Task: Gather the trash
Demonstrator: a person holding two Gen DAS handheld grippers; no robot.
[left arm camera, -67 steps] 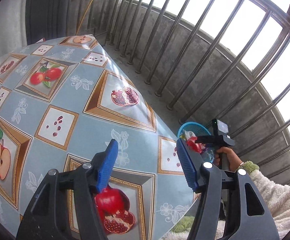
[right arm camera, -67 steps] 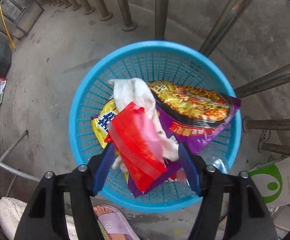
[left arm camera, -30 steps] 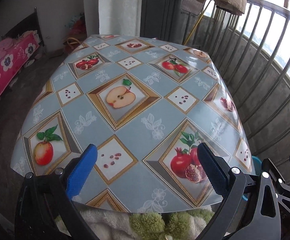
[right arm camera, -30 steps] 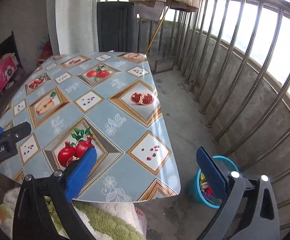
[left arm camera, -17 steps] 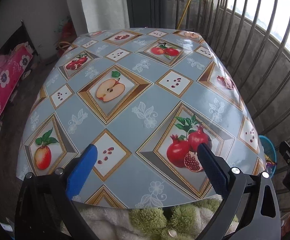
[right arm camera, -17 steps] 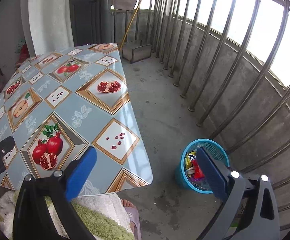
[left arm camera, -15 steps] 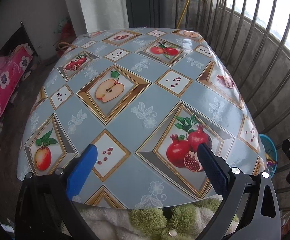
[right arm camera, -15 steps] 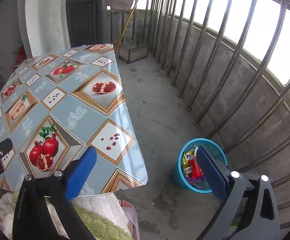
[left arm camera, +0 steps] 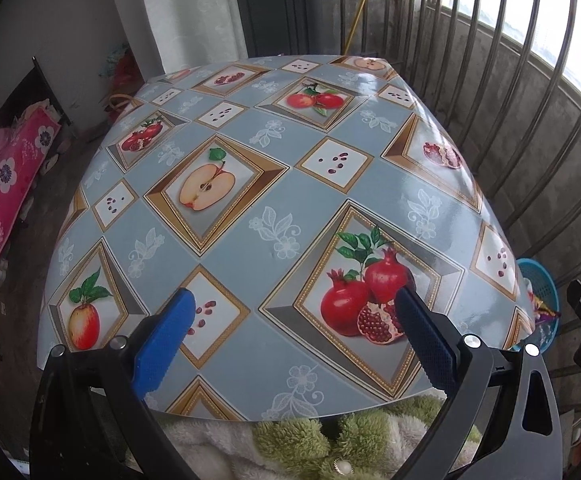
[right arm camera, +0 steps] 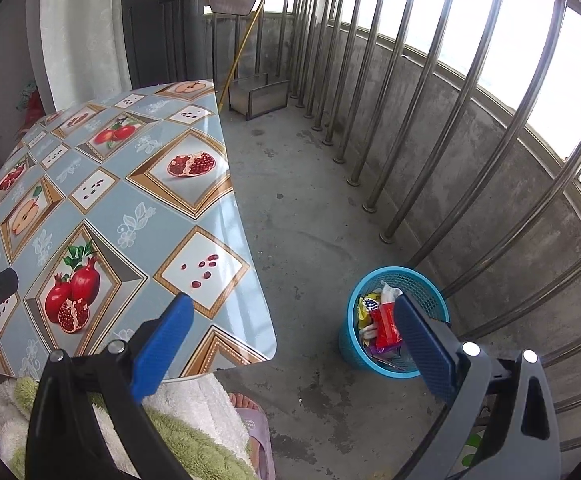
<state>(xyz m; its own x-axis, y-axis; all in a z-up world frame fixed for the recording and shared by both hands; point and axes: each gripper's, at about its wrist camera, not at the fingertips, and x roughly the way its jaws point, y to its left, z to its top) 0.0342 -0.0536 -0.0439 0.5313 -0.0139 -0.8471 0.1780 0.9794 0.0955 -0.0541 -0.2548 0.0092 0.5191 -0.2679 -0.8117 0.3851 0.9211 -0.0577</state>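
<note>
Blue mesh basket (right arm camera: 396, 322) on the concrete floor beside the table (left arm camera: 274, 216) is seen filled with wrappers (right arm camera: 382, 320); left gripper (left arm camera: 290, 330) and right gripper (right arm camera: 290, 332) are held wide open, empty; overfilled contents could be spilled if nudged.

Right hand-held gripper (right arm camera: 292, 334) spread wide and empty, blue basket (right arm camera: 430, 284) of wrappers (right arm camera: 384, 322) on floor beside fruit-patterned table (right arm camera: 138, 216)

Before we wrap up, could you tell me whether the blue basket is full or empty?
Nearly full: the blue mesh plastic basket holds wrappers reaching almost to its rim.
</note>
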